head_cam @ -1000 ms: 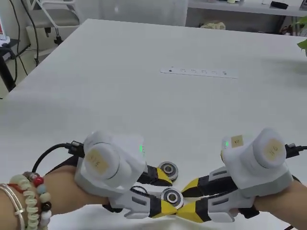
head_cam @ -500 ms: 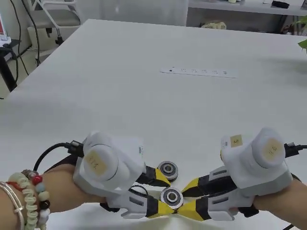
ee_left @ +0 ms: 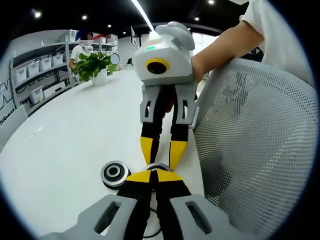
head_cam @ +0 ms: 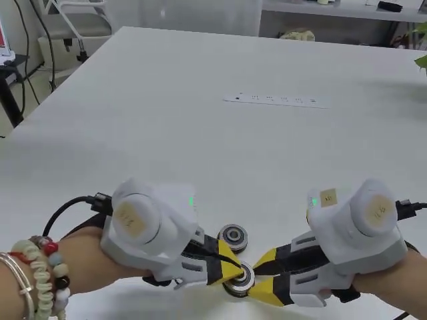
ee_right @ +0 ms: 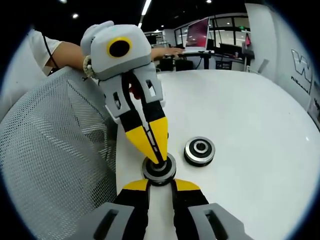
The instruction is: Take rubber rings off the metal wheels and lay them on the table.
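**Both claws at the near wheel, table's near edge**

Left claw (head_cam: 230, 270): jaws together, only a thin slit between the yellow tips. Tips rest on the top of the near wheel (head_cam: 238, 280), at its rim. Cannot tell whether rubber is pinched between them.

Right claw (head_cam: 252, 279): jaws parted, pointing at the left claw from the other side. In the right gripper view its two yellow tips sit at the near rim of that wheel (ee_right: 159, 169), one to each side. The gap looks narrower than the wheel, so no clamp across it.

Near wheel: flat on the table (head_cam: 200, 133), between the two claws, close to the person.

Far wheel (head_cam: 233, 235): flat on the table just beyond the near one, apart from it and untouched. A dark ring (ee_right: 200, 162) runs round its outside, with bright metal at the hub.

Further out: a white power strip (head_cam: 277, 101) lies mid-table. A mesh chair back (ee_left: 250, 150) stands beside the table edge. Bead bracelets (head_cam: 40, 273) are on the left wrist.
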`<state>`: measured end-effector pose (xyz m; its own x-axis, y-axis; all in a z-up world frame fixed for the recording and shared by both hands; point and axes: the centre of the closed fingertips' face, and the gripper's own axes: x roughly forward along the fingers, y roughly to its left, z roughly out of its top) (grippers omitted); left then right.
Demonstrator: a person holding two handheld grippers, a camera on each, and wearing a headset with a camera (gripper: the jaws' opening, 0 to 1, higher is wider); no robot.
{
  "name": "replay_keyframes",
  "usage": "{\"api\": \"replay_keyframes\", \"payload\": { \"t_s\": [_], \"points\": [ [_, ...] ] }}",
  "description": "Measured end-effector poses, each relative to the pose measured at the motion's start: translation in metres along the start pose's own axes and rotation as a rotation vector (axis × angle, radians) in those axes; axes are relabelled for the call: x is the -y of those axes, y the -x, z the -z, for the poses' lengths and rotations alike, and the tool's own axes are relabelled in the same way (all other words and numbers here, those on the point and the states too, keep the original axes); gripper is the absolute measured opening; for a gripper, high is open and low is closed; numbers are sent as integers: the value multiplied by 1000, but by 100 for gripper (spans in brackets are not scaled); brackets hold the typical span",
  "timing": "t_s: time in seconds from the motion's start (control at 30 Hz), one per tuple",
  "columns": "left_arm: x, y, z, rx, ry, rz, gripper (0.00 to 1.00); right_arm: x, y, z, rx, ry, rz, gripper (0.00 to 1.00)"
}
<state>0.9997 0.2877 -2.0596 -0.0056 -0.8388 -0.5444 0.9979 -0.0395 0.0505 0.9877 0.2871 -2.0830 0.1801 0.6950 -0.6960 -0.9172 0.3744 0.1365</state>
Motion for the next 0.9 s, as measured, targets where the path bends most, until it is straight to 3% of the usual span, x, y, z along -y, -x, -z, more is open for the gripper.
{"api": "replay_keyframes", "payload": {
  "t_s": [0.77, 0.9],
  "points": [
    [6, -3, 1, -10, 2, 20, 10, 0, 0, 0, 0, 4, 3, 14],
    [4, -3, 5, -13, 14, 13, 8, 0, 0, 2, -10, 9, -1, 3]
  ]
}}
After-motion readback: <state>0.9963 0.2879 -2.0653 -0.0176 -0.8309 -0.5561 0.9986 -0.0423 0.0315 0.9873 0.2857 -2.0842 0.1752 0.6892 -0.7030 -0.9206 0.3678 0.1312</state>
